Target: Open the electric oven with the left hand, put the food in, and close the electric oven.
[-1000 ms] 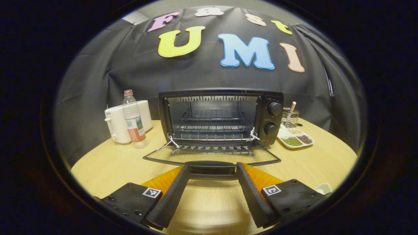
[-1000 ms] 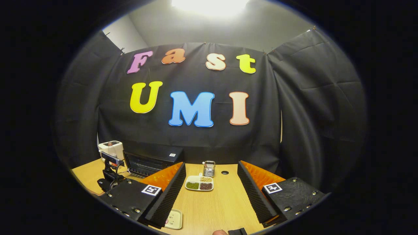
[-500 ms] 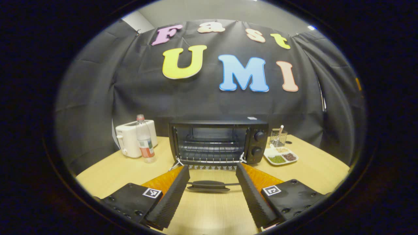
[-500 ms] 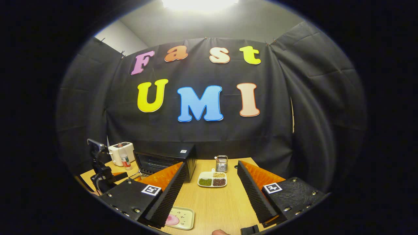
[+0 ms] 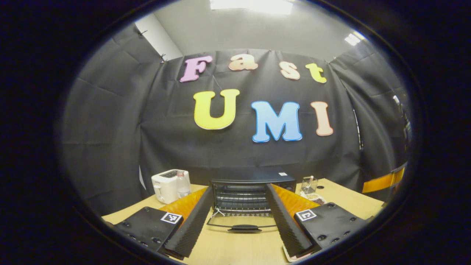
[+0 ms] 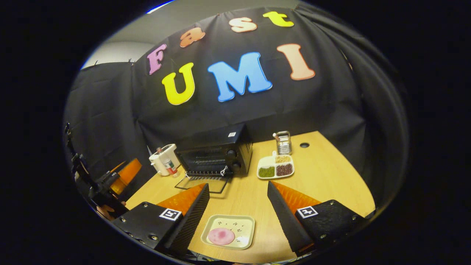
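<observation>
The wooden surface (image 6: 323,176) carries the electric oven (image 6: 217,151) at its far side, door (image 6: 201,183) dropped flat toward the near edge. In the left gripper view the left gripper (image 5: 239,224) hangs wide and empty, well back from the oven (image 5: 250,184), the door handle (image 5: 244,228) lying between its fingers but apart from them. The right gripper (image 6: 237,217) is also spread wide, holding nothing, above a small tray (image 6: 243,223) at the near edge; the pink food (image 6: 221,236) lies on it, just below the fingers.
</observation>
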